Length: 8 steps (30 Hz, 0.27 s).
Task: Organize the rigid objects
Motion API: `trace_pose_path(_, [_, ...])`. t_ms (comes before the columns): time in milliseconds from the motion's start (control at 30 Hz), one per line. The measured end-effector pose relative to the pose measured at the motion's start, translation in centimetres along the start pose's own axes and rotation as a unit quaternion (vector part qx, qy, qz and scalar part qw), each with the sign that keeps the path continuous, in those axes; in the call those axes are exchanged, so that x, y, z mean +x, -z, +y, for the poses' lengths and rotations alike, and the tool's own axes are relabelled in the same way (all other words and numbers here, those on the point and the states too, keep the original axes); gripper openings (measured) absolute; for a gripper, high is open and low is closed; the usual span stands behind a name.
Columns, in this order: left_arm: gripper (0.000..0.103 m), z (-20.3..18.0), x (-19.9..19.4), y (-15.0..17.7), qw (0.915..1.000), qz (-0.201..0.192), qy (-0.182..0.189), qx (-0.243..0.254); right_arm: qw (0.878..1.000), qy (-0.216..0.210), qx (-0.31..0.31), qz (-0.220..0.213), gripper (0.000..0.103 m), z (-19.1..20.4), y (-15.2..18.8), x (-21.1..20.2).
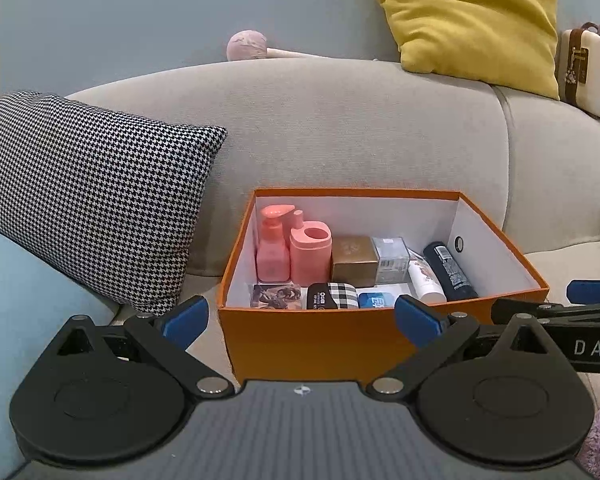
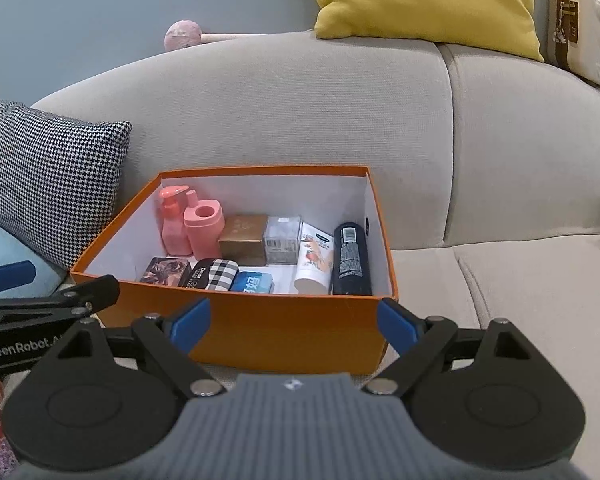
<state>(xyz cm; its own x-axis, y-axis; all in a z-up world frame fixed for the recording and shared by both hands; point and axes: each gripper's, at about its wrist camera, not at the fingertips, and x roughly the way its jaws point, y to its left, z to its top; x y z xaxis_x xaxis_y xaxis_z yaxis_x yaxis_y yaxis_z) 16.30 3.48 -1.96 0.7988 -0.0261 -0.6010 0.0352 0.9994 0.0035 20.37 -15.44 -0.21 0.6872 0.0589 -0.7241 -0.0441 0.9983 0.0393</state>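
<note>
An orange box [image 1: 380,340] sits open on a grey sofa [image 1: 340,120], its contents packed along the white-lined floor. At the box's left end stand a pink pump bottle [image 1: 272,248] and a pink holder [image 1: 310,252]. Moving right, a gold carton [image 1: 354,262] and a clear-wrapped silver carton [image 1: 392,260] sit along the back, with a printed card box [image 1: 276,295], a black-and-plaid case [image 1: 332,296] and a blue packet [image 1: 376,299] in front. A white tube [image 2: 314,258] and a dark spray can [image 2: 351,260] lie at the box's right end. The right wrist view shows the can's full length and the blue packet's lettering, both partly cut off by the near wall in the left wrist view.

Left of the box leans a houndstooth cushion [image 1: 88,196]; only the left wrist view shows it whole. Behind the box, a yellow cushion [image 1: 472,20] rests on the sofa's back.

The left gripper [image 1: 300,320] and right gripper [image 2: 294,326] hover before the box's near wall, jaws spread wide and empty.
</note>
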Motion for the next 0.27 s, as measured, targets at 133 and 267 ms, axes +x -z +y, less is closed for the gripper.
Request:
trace_pose_path(133, [0.103, 0.11, 0.00, 0.01, 1.0000, -0.001, 0.000, -0.001, 1.000, 0.000, -0.002, 0.001, 0.090, 0.17, -0.02, 0.06])
trace_pose_path(267, [0.103, 0.13, 0.01, 0.03, 1.0000, -0.002, 0.002, -0.002, 1.000, 0.001, -0.003, 0.002, 0.090, 0.20, 0.03, 0.06])
